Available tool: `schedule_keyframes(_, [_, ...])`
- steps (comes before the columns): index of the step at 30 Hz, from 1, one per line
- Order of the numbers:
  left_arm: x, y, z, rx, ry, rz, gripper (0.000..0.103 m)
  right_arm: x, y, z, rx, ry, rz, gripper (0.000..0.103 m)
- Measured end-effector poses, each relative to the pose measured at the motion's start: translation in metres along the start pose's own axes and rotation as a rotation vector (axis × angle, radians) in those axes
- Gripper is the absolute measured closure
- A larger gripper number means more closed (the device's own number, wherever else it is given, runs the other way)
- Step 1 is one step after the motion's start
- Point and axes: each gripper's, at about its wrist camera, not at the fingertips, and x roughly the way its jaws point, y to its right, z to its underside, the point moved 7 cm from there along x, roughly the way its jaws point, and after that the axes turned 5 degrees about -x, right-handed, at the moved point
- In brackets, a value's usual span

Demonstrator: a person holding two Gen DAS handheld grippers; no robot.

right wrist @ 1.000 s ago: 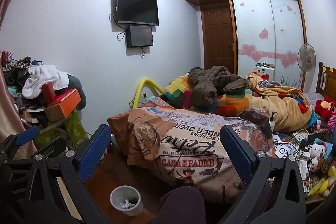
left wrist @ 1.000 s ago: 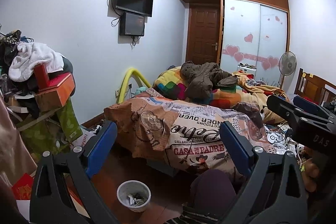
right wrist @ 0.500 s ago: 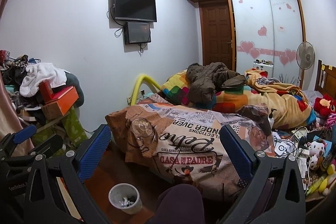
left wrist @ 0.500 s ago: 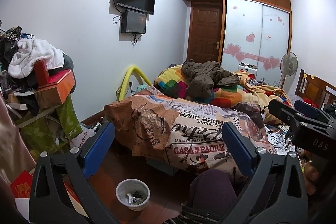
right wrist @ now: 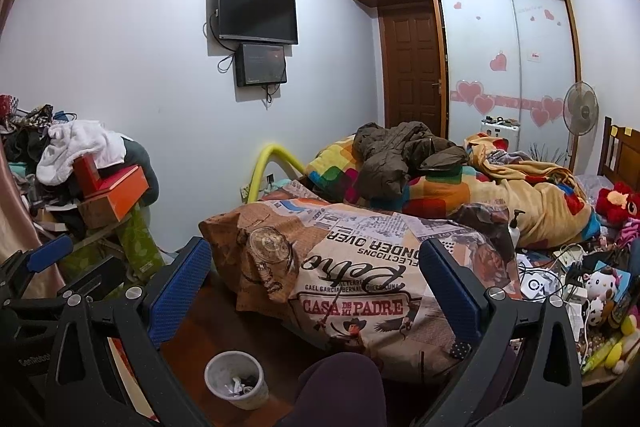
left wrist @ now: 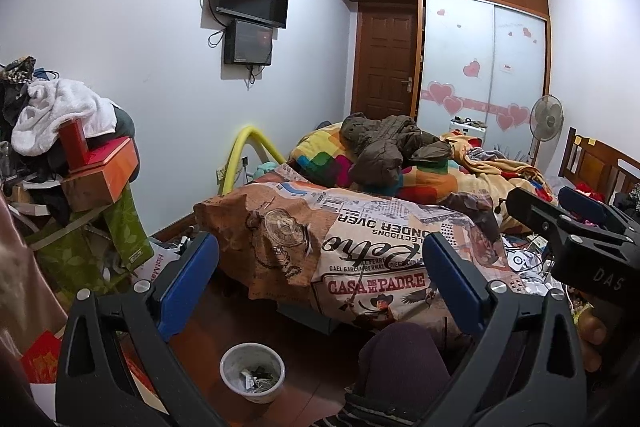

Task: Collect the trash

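Broadly, the room fills both of my views: the bed [right wrist: 380, 267] with its printed cover takes the middle, the wardrobe [right wrist: 508, 67] and door stand behind it, a heap of clothes and boxes [right wrist: 92, 179] sits at the left; against a second ago the scene has slid slightly downward in both views, so I judge I am tilting or lifting the rigs a little rather than closing on anything. On the dark floor below sits the small trash bin [left wrist: 253, 371], already holding a few scraps; it lies just in front of my knee, low between the fingers in the left wrist view. The clutter on the bed's right side [right wrist: 576, 287] looks the likeliest source of rubbish, though I cannot pick out a single piece from here. My left gripper [left wrist: 320, 291] has its jaws spread wide and carries nothing; my right gripper [right wrist: 316, 287] is likewise spread and bare; so collection has not begun, and a target must be chosen next.
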Motion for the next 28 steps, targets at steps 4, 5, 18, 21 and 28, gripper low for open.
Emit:
schedule_keyframes(4, [-0.001,0.003,-0.002,0.001,0.001,0.007,0.001,0.000,0.001,0.000,-0.001,0.000,-0.003,0.000])
schedule_keyframes(5, [-0.001,0.003,-0.003,0.001,0.003,0.007,0.001,0.000,0.002,0.000,-0.001,0.000,-0.003,0.000])
schedule_keyframes(18, [0.002,0.005,-0.004,-0.001,-0.009,0.016,0.001,-0.001,0.004,-0.001,0.008,-0.003,0.005,0.000])
schedule_keyframes(21, [0.002,0.006,-0.005,0.002,-0.007,0.016,0.001,-0.001,0.005,0.000,0.011,-0.005,0.008,0.000])
schedule_keyframes(28, [0.010,0.012,-0.005,0.028,-0.008,0.027,0.001,0.011,0.012,0.006,0.025,-0.027,0.021,0.000])
